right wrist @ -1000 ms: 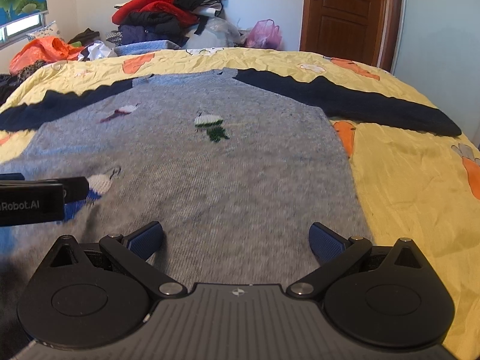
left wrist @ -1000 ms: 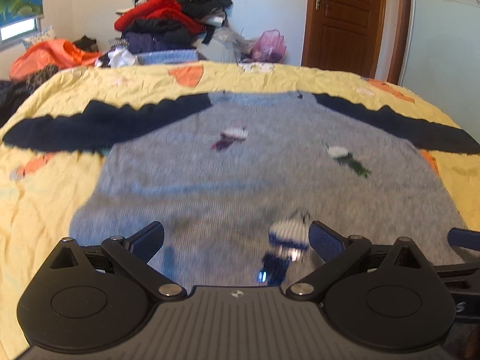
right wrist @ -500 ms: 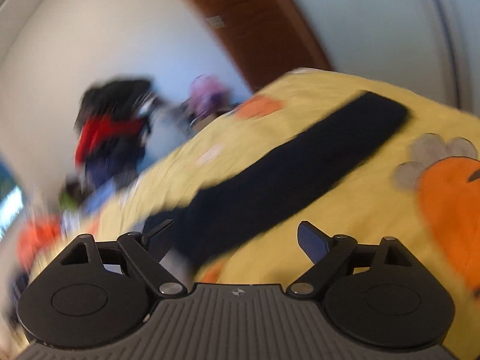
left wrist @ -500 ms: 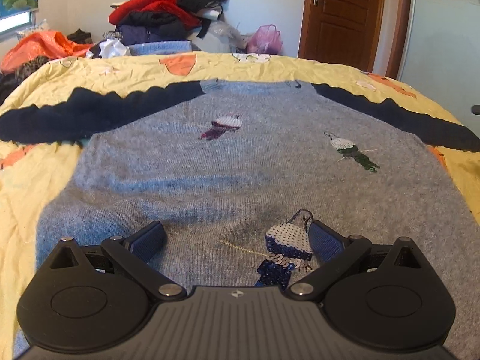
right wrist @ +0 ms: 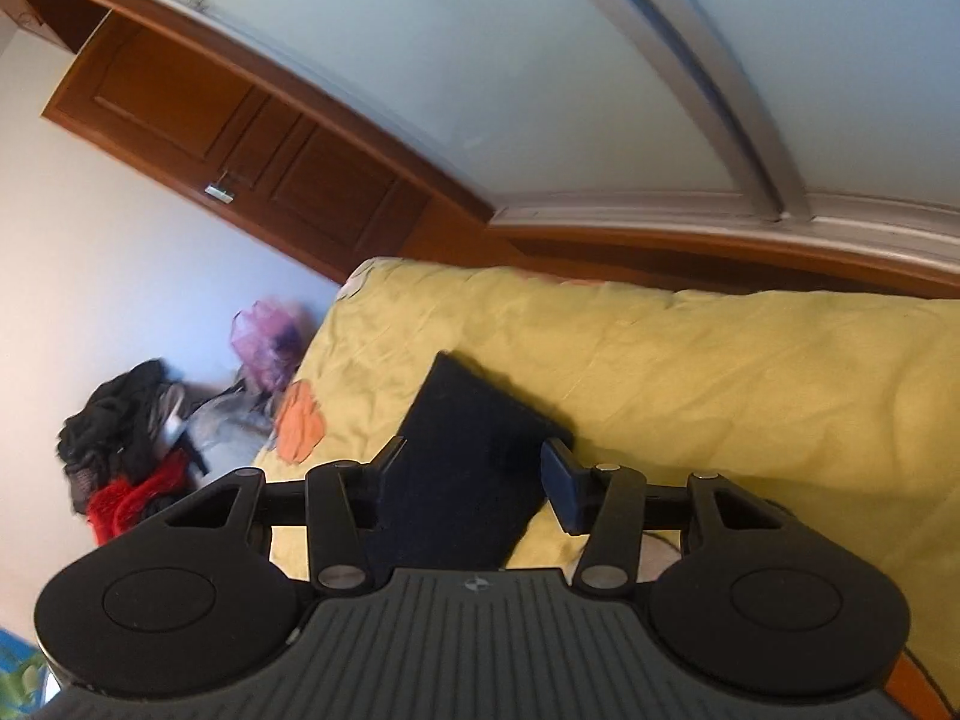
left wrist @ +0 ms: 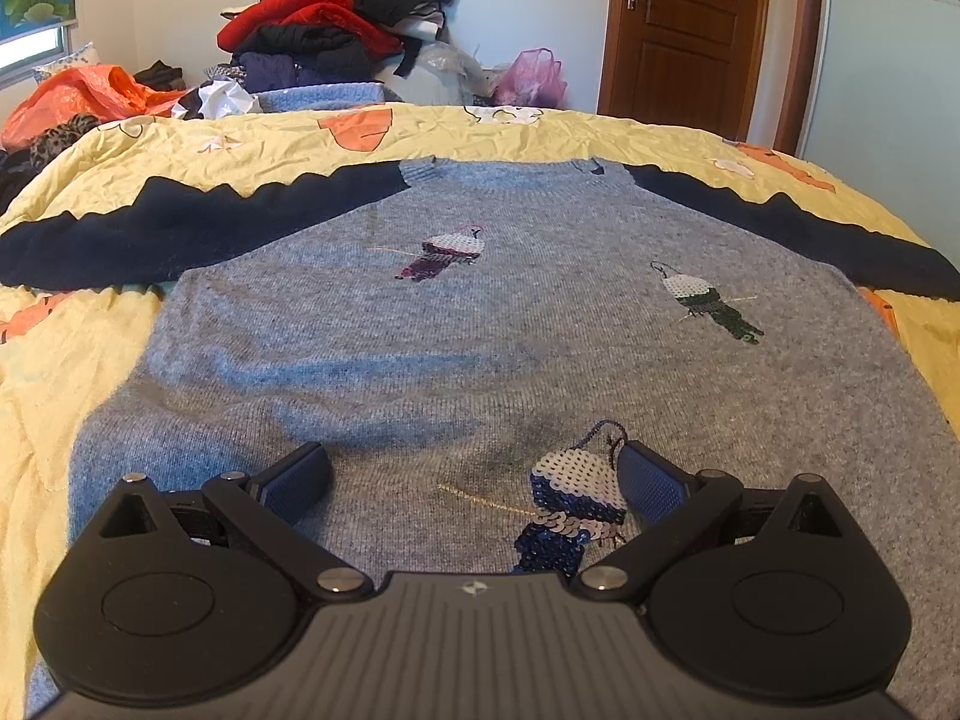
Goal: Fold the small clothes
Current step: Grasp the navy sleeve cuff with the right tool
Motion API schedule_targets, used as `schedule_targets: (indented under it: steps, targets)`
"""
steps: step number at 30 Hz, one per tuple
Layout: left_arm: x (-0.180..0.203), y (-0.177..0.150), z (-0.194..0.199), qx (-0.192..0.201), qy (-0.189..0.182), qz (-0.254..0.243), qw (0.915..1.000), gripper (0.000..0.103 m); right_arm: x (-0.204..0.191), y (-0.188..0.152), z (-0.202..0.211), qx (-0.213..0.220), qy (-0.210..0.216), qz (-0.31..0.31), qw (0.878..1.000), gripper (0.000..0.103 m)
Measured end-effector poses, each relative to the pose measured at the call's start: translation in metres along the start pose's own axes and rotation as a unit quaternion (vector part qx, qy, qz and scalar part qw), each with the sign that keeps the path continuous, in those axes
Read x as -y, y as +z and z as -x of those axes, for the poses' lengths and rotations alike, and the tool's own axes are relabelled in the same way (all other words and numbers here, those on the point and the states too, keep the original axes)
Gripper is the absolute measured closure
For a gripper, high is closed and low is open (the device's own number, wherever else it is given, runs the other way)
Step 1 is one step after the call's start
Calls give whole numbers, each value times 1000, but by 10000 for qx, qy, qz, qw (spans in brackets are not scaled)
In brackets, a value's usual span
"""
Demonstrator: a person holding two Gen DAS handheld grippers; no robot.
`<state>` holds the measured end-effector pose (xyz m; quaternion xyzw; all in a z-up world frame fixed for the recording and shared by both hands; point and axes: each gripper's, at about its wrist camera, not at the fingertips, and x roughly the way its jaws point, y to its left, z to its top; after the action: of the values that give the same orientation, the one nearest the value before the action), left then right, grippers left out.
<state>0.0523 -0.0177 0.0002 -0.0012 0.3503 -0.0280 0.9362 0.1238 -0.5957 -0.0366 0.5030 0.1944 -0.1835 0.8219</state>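
Observation:
A grey knit sweater with navy sleeves lies flat, face up, on the yellow bedspread, both sleeves spread sideways. It carries three sequin motifs. My left gripper is open and empty, low over the sweater's lower front, its right finger beside the blue sequin motif. In the right wrist view, tilted sideways, my right gripper is open with its fingers on either side of the navy right sleeve's cuff end, not closed on it.
A tall heap of clothes and an orange bag stand beyond the bed's far edge. A pink bag and a wooden door are at the back right. The bed's right edge runs near a glass panel.
My right gripper swung from over the sweater's body out to the right sleeve cuff and rolled sideways. My left gripper edged forward and lower over the sweater.

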Motion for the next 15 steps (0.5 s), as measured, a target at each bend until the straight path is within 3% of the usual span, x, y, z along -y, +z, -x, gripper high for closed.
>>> schedule_targets:
  steps: [5,10,12,13,15]
  targets:
    - [0,0,0,0,-2,2,10000,0,-1,10,6,-6,-161,30,9999,50]
    - [0,0,0,-1,-2,4,10000,0,-6,13,-6,49,-56,160,9998,51]
    - [0,0,0,0,-3,5,10000,0,-9,12,-14,96,-60,284,9995,66]
    - [0,0,0,2,-7,10,10000,0,-11,12,-18,78,-146,382,9991,88]
    - [-1,0,0,6,-18,27,10000,0,-19,8,-18,211,-200,604,9978,89]
